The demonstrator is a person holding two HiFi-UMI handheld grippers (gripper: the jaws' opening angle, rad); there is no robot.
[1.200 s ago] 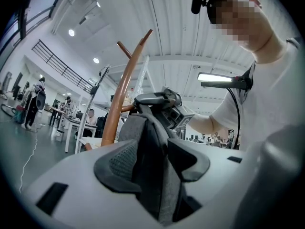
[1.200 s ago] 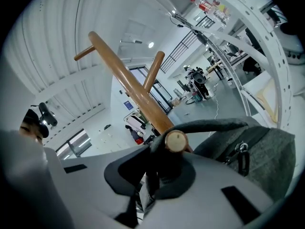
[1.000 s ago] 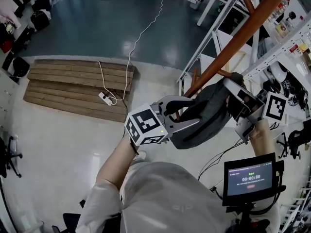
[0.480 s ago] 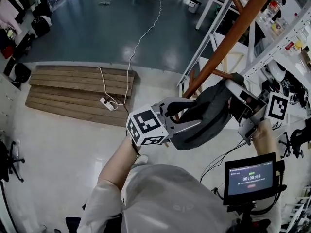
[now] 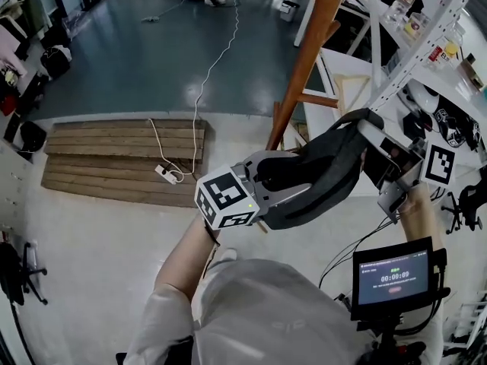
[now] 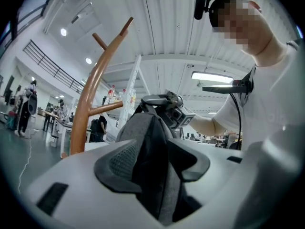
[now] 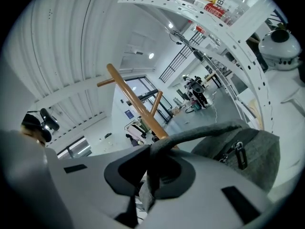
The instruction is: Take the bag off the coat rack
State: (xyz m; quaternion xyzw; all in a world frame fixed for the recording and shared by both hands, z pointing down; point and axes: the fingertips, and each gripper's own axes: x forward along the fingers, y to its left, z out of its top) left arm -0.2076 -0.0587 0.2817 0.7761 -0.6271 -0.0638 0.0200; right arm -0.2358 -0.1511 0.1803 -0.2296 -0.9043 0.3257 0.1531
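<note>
Clenched on the grey bag [image 5: 327,169] at both ends: left gripper [image 6: 153,163] fingers pinching its folded body, right gripper [image 7: 151,173] fingers shut tight on its strap [image 7: 205,132]. Slung between the two sets of fingers, apart from the orange coat rack [image 5: 304,59] standing beyond the fingertips.

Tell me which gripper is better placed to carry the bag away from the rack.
Probably the right gripper: its jaws are shut on the strap of the bag, a natural carry point. The left gripper only pinches the bag's body fabric.
</note>
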